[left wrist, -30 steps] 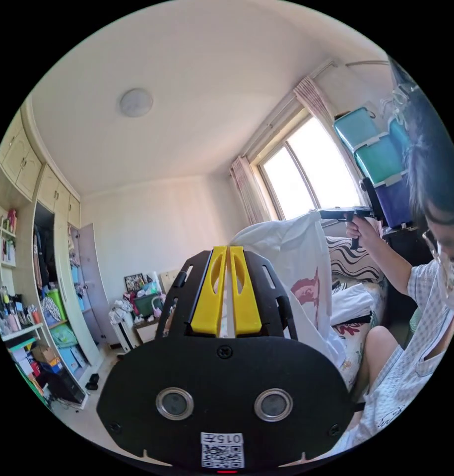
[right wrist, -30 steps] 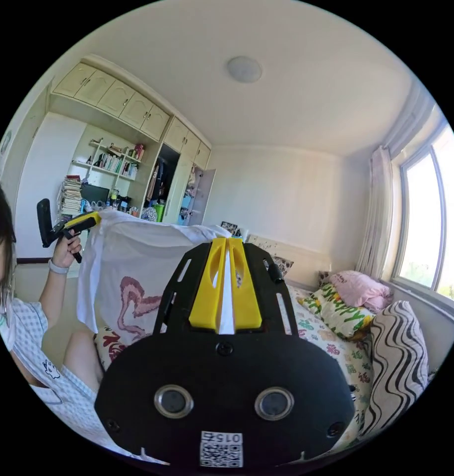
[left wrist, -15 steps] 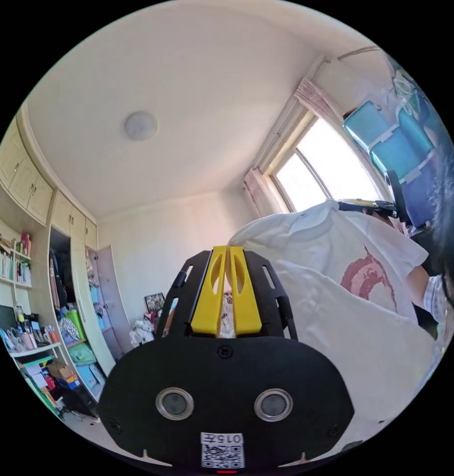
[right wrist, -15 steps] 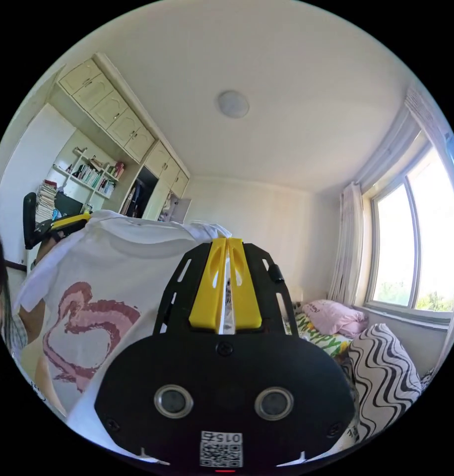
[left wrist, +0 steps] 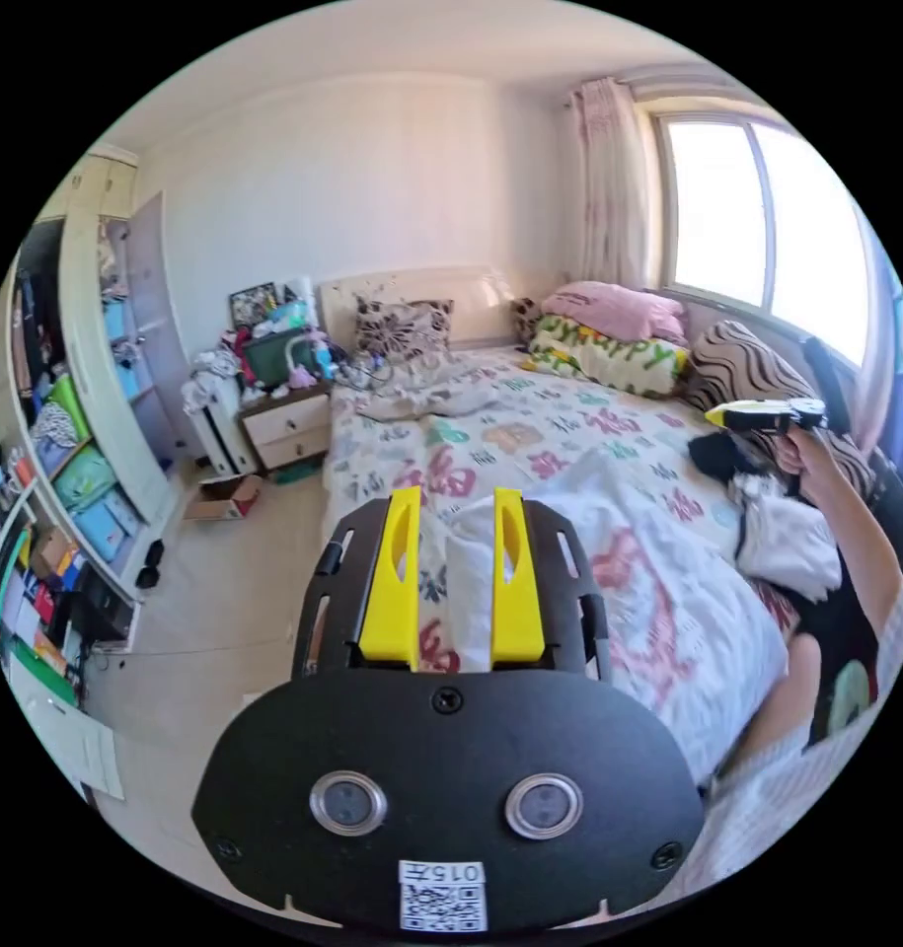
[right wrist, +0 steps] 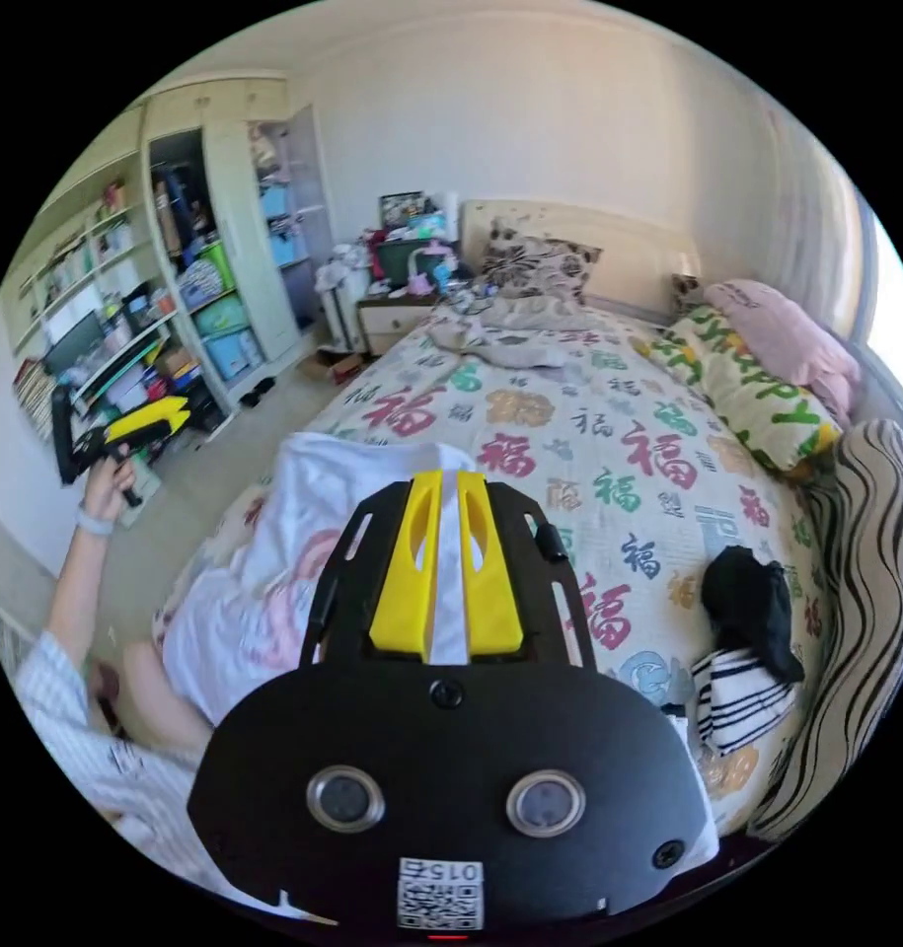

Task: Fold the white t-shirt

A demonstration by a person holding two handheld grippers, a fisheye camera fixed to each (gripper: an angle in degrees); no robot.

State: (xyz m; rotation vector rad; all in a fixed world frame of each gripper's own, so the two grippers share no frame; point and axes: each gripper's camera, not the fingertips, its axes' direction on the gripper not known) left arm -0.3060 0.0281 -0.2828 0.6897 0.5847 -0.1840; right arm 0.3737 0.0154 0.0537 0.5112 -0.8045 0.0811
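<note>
The white t-shirt (left wrist: pixel 658 592) with a pink print lies spread on the near part of the patterned bed (left wrist: pixel 530 434), and in the right gripper view the white t-shirt (right wrist: pixel 273 572) reaches the mattress edge. My left gripper (left wrist: pixel 453 498) hovers over its near corner, jaws wide apart and holding nothing. A hand holds the left gripper (right wrist: pixel 165 419) out over the floor, clear of the cloth. My right gripper (right wrist: pixel 449 481) has its jaws slightly apart, with white cloth showing through the gap. From the left, the right gripper (left wrist: pixel 717 417) hangs above the bed with no cloth on its tip.
A black garment (right wrist: pixel 752 602) and a striped one (right wrist: pixel 742 700) lie by the zebra cushion (right wrist: pixel 865 592). Pillows (right wrist: pixel 767 385) line the window side. A crumpled sheet (right wrist: pixel 510 340) sits near the headboard. Shelves (right wrist: pixel 125 345) and a nightstand (left wrist: pixel 283 429) edge the floor.
The shirt, held up in the air by both grippers before, has come down flat on the bed. Both grippers have let go and both views have tilted down toward the bed.
</note>
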